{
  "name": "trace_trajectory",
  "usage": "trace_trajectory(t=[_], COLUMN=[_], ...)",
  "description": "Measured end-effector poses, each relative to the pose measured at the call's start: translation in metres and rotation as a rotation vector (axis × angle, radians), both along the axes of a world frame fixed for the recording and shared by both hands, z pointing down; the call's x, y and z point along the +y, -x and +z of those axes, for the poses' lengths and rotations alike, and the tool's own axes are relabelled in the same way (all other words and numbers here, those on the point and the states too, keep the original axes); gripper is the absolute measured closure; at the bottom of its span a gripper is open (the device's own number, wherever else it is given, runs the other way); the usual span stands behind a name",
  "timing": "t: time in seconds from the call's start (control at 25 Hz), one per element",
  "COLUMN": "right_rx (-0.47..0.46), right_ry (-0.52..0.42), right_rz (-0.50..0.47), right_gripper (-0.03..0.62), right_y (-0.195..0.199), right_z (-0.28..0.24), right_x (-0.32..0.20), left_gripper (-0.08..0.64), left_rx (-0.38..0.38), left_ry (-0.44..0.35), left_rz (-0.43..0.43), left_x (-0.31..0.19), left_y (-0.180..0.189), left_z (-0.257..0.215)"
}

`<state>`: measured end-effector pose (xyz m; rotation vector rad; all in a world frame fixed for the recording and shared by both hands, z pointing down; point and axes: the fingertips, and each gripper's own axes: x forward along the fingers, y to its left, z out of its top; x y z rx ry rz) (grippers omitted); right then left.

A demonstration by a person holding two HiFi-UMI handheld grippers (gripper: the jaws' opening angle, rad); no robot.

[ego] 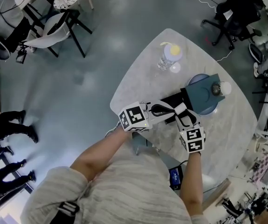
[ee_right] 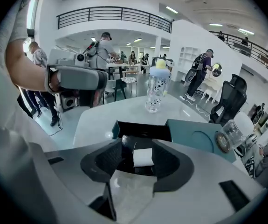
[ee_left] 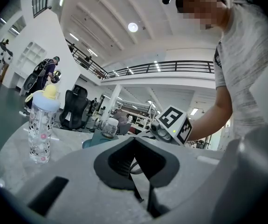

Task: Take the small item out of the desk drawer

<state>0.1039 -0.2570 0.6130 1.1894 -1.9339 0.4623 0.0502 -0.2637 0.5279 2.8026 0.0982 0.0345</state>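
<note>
1. Pale marbled table with rounded corners (ego: 138, 78). A teal box-shaped desk organiser (ego: 201, 97) sits on its right half, with its black drawer (ee_right: 145, 130) pulled open toward the left.
2. Small white rectangular block (ee_right: 143, 157) lies in the open drawer.
3. Right gripper (ego: 185, 116) is tilted down over the drawer from the near side. Jaws apart; the block shows in the gap, touched by neither jaw.
4. Left gripper (ego: 164, 109) is held level at the drawer's left end. Jaws drawn together, nothing between them.
5. Clear baby bottle with yellow cap (ego: 170, 56) stands upright on the far side of the table. Small clear glass jar (ego: 219, 88) is on top of the organiser.
</note>
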Motion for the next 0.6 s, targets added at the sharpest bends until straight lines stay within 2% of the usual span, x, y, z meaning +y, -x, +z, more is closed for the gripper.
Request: trace_trajectory(t=[0.16, 0.32, 0.6], right_rx=[0.048, 0.136, 0.238], right_ry=[0.046, 0.085, 0.129], right_rz=[0.013, 0.005, -0.013], right_gripper=[0.396, 0.366, 0.342], right_y=[-0.003, -0.006, -0.007], right_z=[0.017, 0.034, 0.054], right_x=[-0.007, -0.011, -0.018], left_gripper=[0.545, 0.545, 0.546], left_rx=[0.001, 0.002, -0.003], left_ry=[0.009, 0.018, 0.029], left_rz=[-0.004, -0.007, -0.010], left_x=[-0.003, -0.005, -0.009], left_y=[0.003, 0.006, 0.010], left_z=[0.004, 0.006, 0.011])
